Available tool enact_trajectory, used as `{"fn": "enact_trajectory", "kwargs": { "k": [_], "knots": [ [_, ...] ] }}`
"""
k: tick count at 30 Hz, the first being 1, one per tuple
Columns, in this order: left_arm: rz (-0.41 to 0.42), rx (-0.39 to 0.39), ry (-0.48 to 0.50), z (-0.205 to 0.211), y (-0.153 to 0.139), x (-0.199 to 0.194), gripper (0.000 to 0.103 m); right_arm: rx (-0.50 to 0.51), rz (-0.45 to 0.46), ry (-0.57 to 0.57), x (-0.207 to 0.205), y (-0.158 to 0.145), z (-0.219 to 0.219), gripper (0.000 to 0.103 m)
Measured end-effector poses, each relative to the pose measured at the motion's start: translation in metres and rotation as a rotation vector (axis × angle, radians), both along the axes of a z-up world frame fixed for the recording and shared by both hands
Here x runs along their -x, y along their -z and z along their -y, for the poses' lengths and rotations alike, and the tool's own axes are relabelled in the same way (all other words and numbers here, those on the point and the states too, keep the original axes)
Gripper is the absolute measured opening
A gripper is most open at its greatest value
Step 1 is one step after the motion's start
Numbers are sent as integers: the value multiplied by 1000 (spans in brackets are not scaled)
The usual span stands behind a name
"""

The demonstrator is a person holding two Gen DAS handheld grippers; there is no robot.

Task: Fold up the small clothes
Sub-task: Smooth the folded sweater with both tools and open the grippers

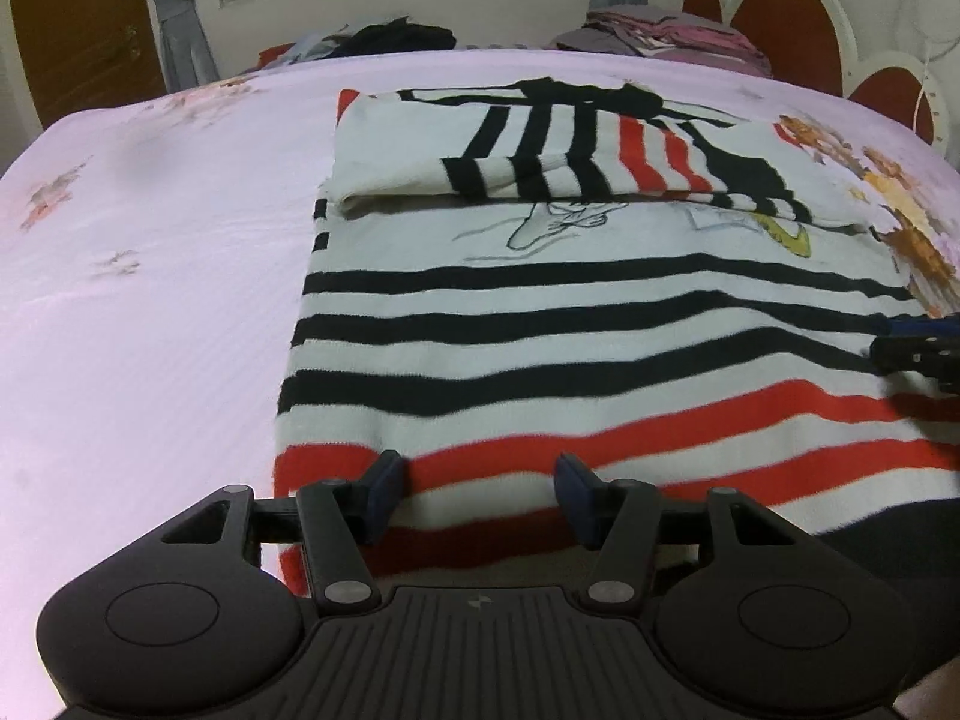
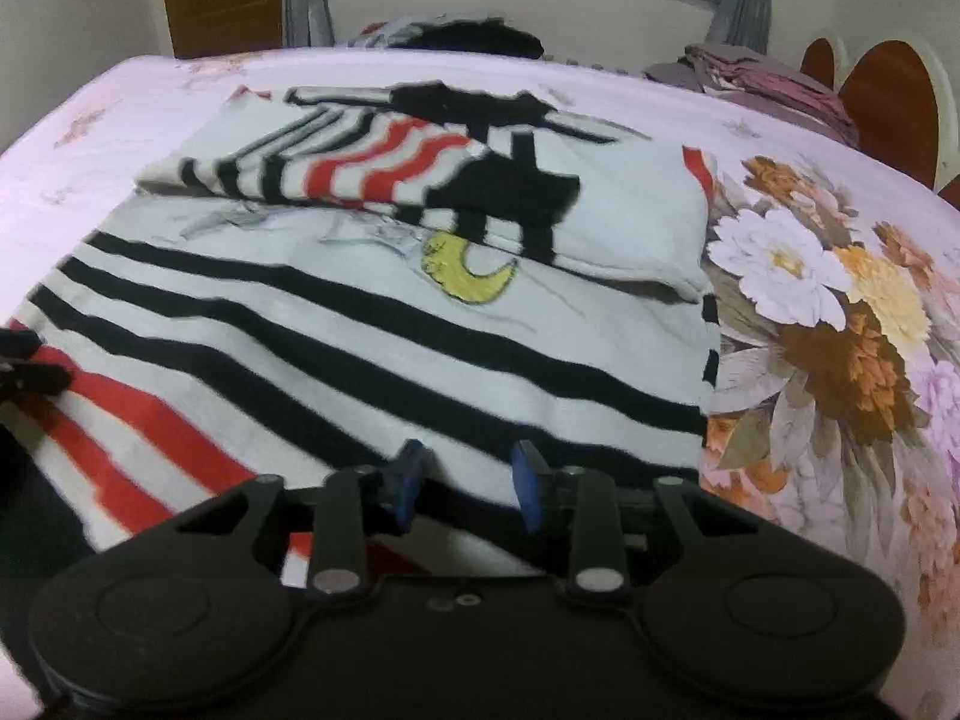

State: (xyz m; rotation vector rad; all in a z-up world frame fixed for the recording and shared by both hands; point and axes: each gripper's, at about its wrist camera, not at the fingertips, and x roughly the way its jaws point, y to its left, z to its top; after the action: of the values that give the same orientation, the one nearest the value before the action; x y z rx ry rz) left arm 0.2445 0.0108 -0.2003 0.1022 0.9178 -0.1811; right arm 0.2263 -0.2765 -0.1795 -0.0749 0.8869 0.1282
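A: How are the two grippers posed?

B: Both tilt downward over the near hem of the striped sweater (image 1: 600,348), which lies spread on the bed (image 1: 150,300) with its top part folded over. The left gripper (image 1: 480,492) sits at lower centre of its view, fingers (image 1: 384,492) spread fairly wide over the red stripes, nothing pinched between them. The right gripper (image 2: 465,483) has its fingers (image 2: 528,483) closer together but still parted, above the white and black stripes; no cloth is clamped.

A: What does each view add?

B: The left view shows the sweater's left edge and plain pink sheet. The right view shows the yellow moon print (image 2: 468,270) in full and the large flower pattern (image 2: 828,324) at right.
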Motion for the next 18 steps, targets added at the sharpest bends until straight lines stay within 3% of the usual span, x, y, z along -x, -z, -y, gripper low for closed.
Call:
{"fn": "enact_trajectory", "kwargs": {
  "k": [6,10,18],
  "knots": [
    [22,83,125,17,-12,18,56,-117,-2,11,30,-10,-45,33],
    [-30,78,130,6,3,29,56,-38,-40,27,49,4,-67,33],
    [-9,86,156,-30,6,60,56,23,-51,186,88,6,-47,35]
  ]
}}
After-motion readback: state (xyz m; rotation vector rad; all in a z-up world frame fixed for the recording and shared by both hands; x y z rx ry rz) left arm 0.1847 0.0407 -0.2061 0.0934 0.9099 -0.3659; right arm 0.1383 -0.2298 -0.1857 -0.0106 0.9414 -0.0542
